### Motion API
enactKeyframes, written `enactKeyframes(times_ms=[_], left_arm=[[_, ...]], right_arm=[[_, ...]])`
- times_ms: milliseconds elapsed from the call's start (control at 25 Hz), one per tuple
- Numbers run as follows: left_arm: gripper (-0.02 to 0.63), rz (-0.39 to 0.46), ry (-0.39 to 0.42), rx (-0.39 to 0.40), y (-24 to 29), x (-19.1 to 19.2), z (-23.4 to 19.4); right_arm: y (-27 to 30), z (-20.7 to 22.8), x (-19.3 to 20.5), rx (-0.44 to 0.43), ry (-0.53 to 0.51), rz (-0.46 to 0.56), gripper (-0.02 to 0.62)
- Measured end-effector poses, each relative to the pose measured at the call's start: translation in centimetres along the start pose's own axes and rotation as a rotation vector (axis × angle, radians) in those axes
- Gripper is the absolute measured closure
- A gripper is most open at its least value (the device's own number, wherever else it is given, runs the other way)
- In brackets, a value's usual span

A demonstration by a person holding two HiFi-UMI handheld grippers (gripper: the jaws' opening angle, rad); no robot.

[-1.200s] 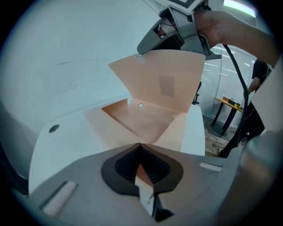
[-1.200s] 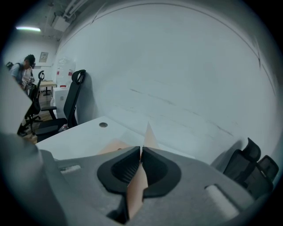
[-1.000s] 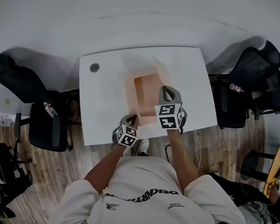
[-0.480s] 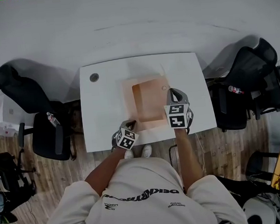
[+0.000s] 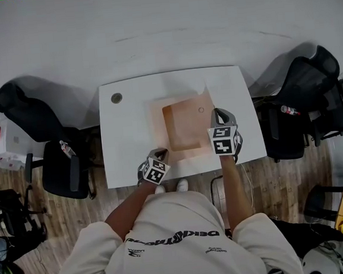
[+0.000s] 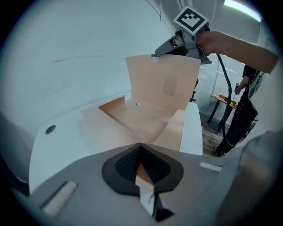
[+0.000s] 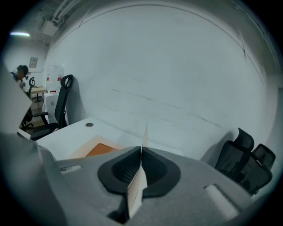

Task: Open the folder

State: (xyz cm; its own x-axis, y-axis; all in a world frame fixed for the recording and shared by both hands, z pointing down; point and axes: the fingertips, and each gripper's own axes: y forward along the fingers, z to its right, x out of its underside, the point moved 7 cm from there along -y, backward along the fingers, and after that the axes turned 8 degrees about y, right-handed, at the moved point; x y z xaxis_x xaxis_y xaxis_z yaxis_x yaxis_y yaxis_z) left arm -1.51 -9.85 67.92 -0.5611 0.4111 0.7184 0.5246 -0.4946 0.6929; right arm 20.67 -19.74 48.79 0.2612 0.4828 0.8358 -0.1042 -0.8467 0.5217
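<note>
The left gripper (image 6: pixel 140 152) has its fingers (image 6: pixel 126 164) clenched on the near left corner of the folder (image 5: pixel 181 129), which lies mid-bench (image 5: pixel 127 137) toward the front edge. The right gripper (image 7: pixel 141 152) has its fingers (image 7: pixel 157 165) clenched on the cover flap (image 6: pixel 163 84). The flap stands raised, nearly upright, along the folder's right side, and the orange inside shows.

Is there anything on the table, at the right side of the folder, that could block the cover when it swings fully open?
Nothing visible does. The right gripper holds the cover raised, and the table right of the folder shows only bare surface.
</note>
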Motion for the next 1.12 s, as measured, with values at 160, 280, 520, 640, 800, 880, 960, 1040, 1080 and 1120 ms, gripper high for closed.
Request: enactKeyframes(times_ms=[160, 280, 520, 640, 800, 880, 960, 1040, 1080, 1120], left_arm=[[0.607, -0.006, 0.0, 0.005, -0.1, 0.0, 0.0], [0.606, -0.007, 0.004, 0.008, -0.1, 0.1, 0.0], [0.606, 0.0, 0.008, 0.006, -0.2, -0.1, -0.1], [0.607, 0.001, 0.004, 0.001, -0.1, 0.0, -0.2], [0.607, 0.01, -0.009, -0.001, -0.3, -0.2, -0.2], [0.607, 0.015, -0.012, -0.004, -0.4, -0.2, -0.3], [0.607, 0.017, -0.014, -0.005, -0.3, -0.3, -0.4], [0.607, 0.014, -0.016, 0.0, -0.3, -0.4, -0.2], [0.607, 0.013, -0.018, 0.002, -0.4, -0.3, -0.2], [0.607, 0.013, -0.018, 0.002, -0.4, -0.3, -0.2]], right_arm=[[0.2, 1.1, 0.2, 0.02, -0.03, -0.013, 0.584], [0.3, 1.7, 0.2, 0.029, -0.057, -0.026, 0.583], [0.5, 2.7, 0.5, 0.068, -0.128, -0.064, 0.578], [0.8, 3.3, 0.5, 0.081, -0.146, -0.074, 0.577], [1.0, 4.1, 0.7, 0.097, -0.17, -0.1, 0.575], [1.2, 4.4, 0.7, 0.103, -0.189, -0.109, 0.574], [1.4, 4.8, 0.7, 0.111, -0.208, -0.117, 0.572], [1.4, 5.2, 0.9, 0.118, -0.224, -0.13, 0.572], [1.5, 5.4, 1.0, 0.12, -0.23, -0.136, 0.571], [1.6, 5.5, 1.0, 0.123, -0.236, -0.142, 0.571]])
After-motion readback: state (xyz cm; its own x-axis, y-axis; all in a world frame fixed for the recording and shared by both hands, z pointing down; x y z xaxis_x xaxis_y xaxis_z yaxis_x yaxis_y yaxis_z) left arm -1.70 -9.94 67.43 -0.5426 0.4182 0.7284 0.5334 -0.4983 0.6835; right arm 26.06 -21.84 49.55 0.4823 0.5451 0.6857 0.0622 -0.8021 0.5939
